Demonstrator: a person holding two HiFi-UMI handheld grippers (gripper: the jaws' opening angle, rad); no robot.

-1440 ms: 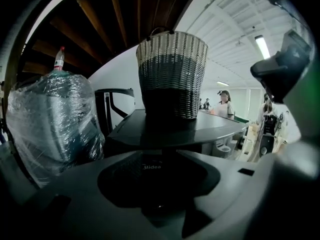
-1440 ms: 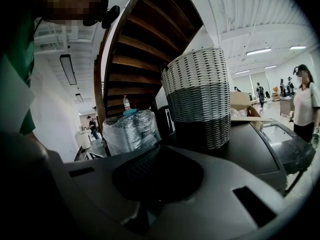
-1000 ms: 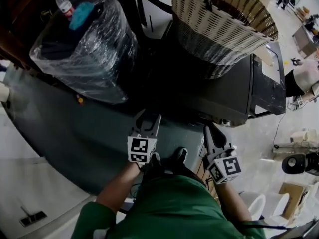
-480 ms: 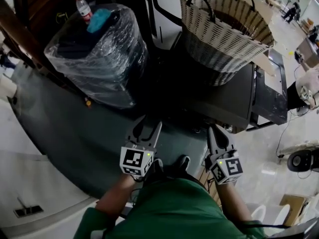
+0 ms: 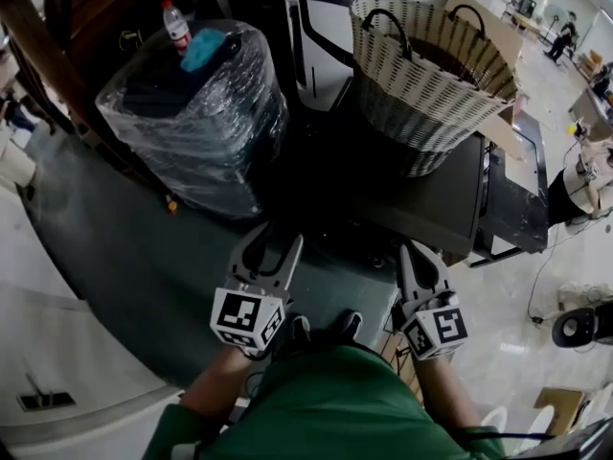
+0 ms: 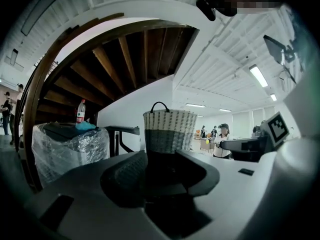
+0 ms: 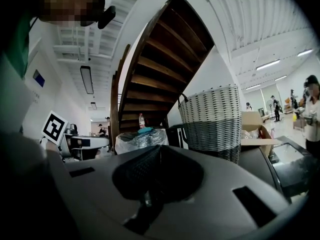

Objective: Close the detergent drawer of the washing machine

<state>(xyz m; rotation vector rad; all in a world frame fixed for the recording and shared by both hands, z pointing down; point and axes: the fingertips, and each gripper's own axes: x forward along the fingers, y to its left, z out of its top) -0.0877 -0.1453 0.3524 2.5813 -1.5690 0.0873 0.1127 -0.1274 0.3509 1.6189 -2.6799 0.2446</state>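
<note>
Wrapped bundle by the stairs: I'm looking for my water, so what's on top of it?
A red-capped bottle stands on the wrapped bundle, beside a teal item. What the wrap covers is dark and cannot be made out.

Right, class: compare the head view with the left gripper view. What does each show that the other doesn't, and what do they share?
Only the head view shows the person's green top and the marker cube on the left gripper. Only the left gripper view shows the underside of the wooden staircase and the ceiling lights. Both show the woven basket, the plastic-wrapped bundle with a bottle on top, and the right gripper.
</note>
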